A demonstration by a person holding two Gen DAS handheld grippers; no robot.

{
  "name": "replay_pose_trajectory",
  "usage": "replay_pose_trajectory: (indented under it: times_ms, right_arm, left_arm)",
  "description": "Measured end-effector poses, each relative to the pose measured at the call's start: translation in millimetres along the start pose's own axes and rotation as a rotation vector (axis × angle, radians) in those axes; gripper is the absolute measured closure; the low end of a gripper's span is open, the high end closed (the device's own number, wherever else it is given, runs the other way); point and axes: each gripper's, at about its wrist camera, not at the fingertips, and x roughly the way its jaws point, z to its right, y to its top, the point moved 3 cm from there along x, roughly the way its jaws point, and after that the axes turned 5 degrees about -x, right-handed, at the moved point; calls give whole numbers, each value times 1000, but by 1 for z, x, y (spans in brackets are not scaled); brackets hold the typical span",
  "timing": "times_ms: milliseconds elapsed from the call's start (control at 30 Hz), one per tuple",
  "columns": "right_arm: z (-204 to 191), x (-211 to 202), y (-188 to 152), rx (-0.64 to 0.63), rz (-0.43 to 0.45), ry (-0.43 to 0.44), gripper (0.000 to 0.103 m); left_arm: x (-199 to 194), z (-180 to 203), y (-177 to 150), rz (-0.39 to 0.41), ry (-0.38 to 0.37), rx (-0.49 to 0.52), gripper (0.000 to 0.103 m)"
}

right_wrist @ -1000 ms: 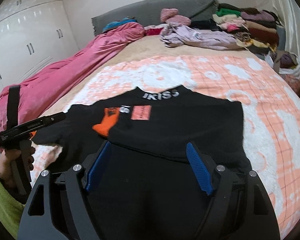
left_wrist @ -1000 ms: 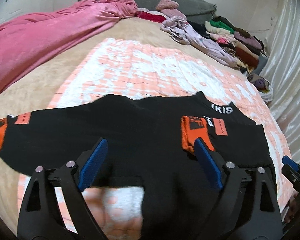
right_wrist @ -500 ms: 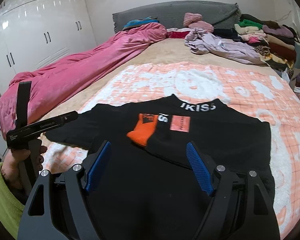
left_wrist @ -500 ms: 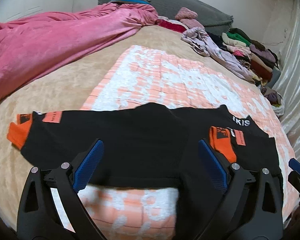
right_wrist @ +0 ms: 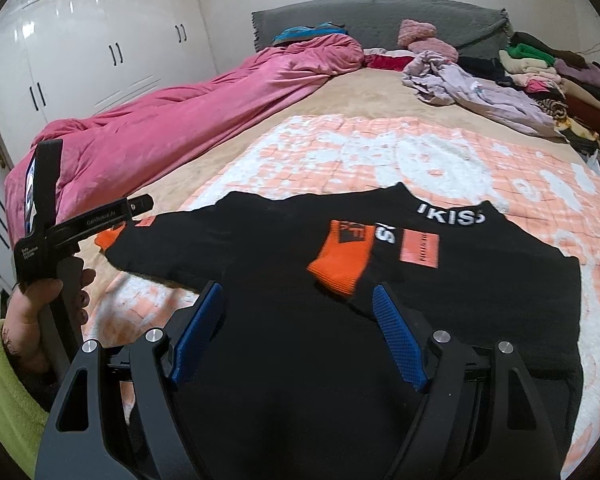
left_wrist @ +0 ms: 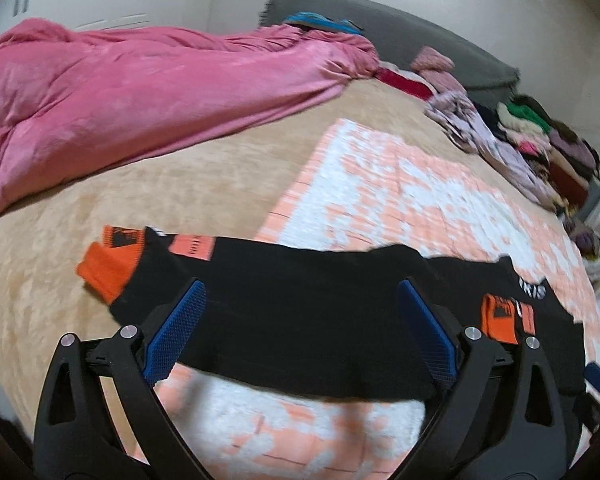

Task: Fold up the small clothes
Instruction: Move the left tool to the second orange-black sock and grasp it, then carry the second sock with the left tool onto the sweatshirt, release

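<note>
- Risk lies mostly with the left sleeve (left_wrist: 260,280) of the black sweater (right_wrist: 340,320): it stretches off the peach-and-white blanket (right_wrist: 380,152) onto the beige bed cover (left_wrist: 140,200), so a pinch taken too deep could drag bedding along.
- The right sleeve's orange cuff (right_wrist: 342,260) is already folded across the chest (loose, likely to slide if the body is tugged).
- Left hand-held gripper (left_wrist: 302,322) is spread wide above that sleeve, holding nothing; right hand-held gripper (right_wrist: 298,324) is likewise spread over the sweater's body.
- Collar lettering reads roughly "IKISS" (right_wrist: 452,216); the orange patch (right_wrist: 420,248) print is too small to read.
</note>
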Motion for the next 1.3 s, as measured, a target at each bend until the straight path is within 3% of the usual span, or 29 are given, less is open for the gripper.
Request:
replay_pose_trajectory:
  times_ms: [467, 933, 1300]
  right_arm:
    - [-43, 45, 21, -71, -14, 61, 27]
    - [-61, 83, 29, -67, -45, 92, 27]
    - [-79, 106, 30, -77, -70, 122, 27]
  left_arm:
    - [9, -57, 13, 26, 160, -144, 10]
    - [22, -109, 15, 41, 261, -321, 10]
    - [50, -137, 5, -27, 262, -437, 10]
